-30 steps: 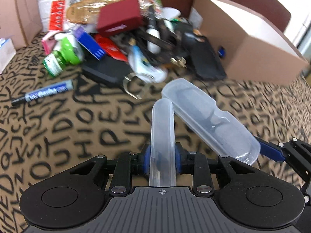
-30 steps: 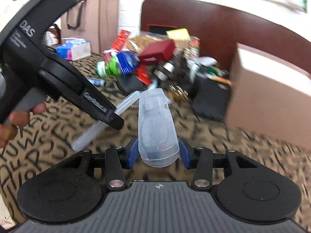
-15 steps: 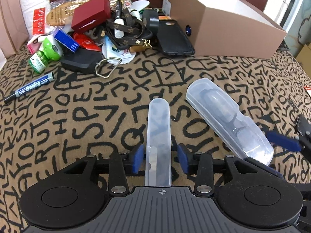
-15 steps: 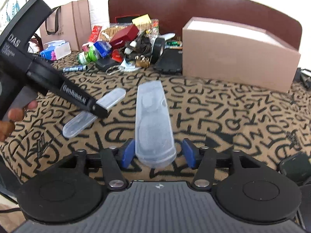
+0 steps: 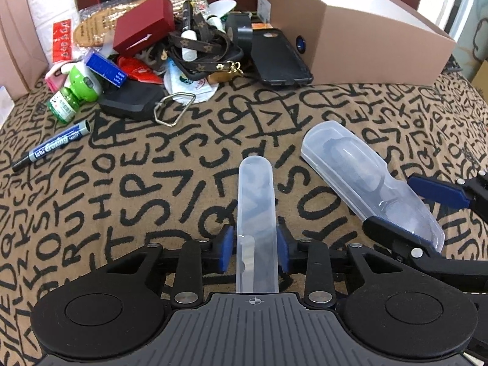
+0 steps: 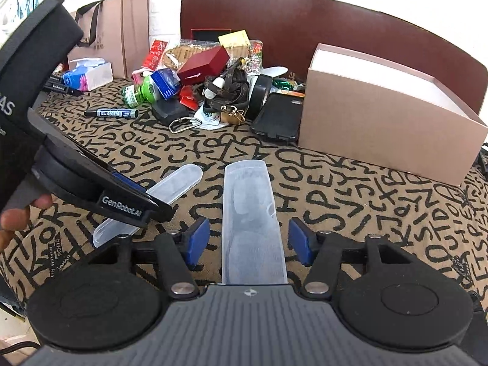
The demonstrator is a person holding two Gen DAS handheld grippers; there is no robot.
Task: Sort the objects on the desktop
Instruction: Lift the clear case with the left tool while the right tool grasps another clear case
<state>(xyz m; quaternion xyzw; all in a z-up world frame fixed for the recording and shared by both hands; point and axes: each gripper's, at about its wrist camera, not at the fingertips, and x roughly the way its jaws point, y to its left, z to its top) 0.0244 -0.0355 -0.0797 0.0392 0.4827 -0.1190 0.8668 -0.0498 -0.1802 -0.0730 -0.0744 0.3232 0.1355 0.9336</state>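
Note:
A narrow clear plastic case half (image 5: 256, 213) lies between the fingers of my left gripper (image 5: 254, 248), which is shut on it; it also shows in the right wrist view (image 6: 170, 189). A wider clear plastic case half (image 6: 251, 222) lies on the letter-print cloth between the fingers of my right gripper (image 6: 248, 241), which is open with gaps on both sides. The wide half also shows in the left wrist view (image 5: 366, 177), to the right of the narrow one.
A pile of clutter stands at the back: red box (image 5: 141, 26), green bottle (image 5: 73, 94), blue marker (image 5: 52, 145), black phone case (image 5: 279, 58), brown strap (image 5: 201, 42). A tan cardboard box (image 5: 350, 30) stands at the back right. A paper bag (image 6: 122, 30) stands far left.
Both grippers have pulled back from the clutter pile and come down to the cloth. The right gripper's fingers have opened off the wide case half, which now rests on the cloth.

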